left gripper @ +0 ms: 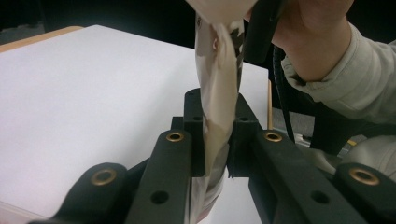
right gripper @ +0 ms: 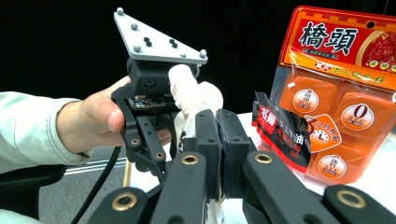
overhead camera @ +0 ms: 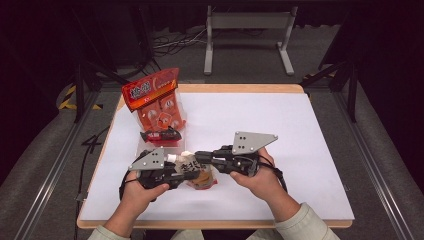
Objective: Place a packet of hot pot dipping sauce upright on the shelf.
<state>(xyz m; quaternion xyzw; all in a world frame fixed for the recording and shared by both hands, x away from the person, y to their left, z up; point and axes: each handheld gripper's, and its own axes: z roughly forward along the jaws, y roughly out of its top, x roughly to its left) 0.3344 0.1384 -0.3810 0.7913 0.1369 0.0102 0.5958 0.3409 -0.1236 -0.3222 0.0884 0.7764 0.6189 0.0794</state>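
Black jaws of the left gripper [left gripper: 217, 140] stand nearest in its own view, pinched narrow on a thin, pale, crinkled edge of a snack pouch [left gripper: 219, 74]. That film rises straight up from between the jaws toward the person's other hand [left gripper: 313, 32].

From above, the pouch [overhead camera: 196, 170] hangs between the two tools at the near middle of the white counter [overhead camera: 300, 130], seemingly lifted off it or barely touching. Its long axis runs roughly left to right. The left gripper [overhead camera: 172, 175] holds its left lower part, and the right gripper [overhead camera: 202, 157] bites the upper right edge from the opposite side. In the right gripper view, the right gripper [right gripper: 219, 140] is likewise closed tight on white film, with a twisted white wad [right gripper: 187, 88] of it standing just past the tips.

Both tools sit equally close, facing one another across the pouch. Any coming pull therefore looks set to run along that left-right line, tearing or stretching the film between them.

Well behind stands an orange seasoning pack [overhead camera: 155, 100], upright, with a small dark sachet [overhead camera: 160, 135] at its foot.
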